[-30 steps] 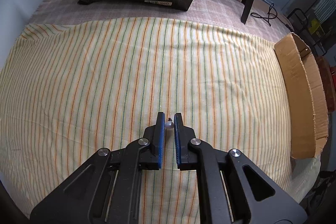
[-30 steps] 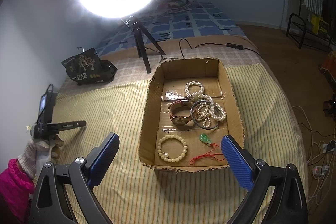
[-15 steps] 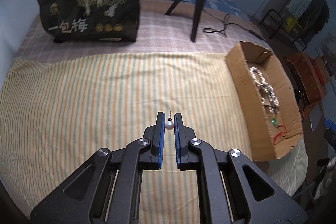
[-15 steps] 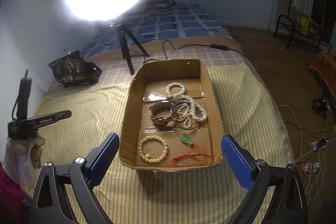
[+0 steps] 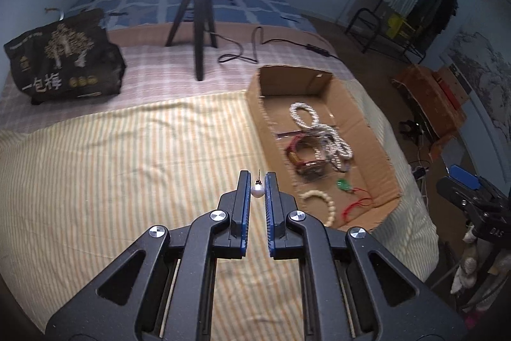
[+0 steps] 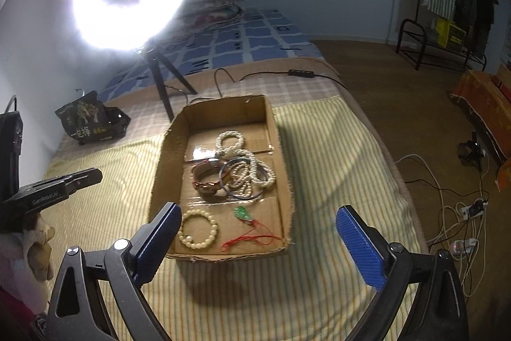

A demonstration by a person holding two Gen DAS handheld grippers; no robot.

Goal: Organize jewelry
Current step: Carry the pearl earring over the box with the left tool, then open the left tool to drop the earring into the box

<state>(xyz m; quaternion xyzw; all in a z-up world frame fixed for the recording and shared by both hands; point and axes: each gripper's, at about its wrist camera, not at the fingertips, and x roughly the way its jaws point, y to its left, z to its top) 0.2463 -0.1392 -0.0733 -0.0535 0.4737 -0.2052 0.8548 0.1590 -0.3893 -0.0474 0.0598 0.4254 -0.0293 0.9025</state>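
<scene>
My left gripper [image 5: 257,189] is shut on a small pearl earring [image 5: 257,190] and holds it above the striped cloth, left of the cardboard box [image 5: 367,114]. The box [image 6: 159,168] holds pearl strands [image 6: 246,162], a brown watch [image 6: 207,178], a cream bead bracelet [image 6: 198,229] and a green pendant on red cord [image 6: 242,214]. My right gripper [image 6: 258,232] is open and empty, above the box's near end. The left gripper also shows at the left of the right wrist view [image 6: 57,187].
A ring light on a black tripod [image 6: 163,85] stands behind the box, its cable [image 5: 242,53] trailing on the bed. A black printed bag [image 5: 64,63] lies at the far left. The bed edge and floor cables [image 6: 456,232] are to the right.
My left gripper has risen and swung right with the earring, bringing the box and its jewelry into view. My right gripper has shifted slightly toward the box.
</scene>
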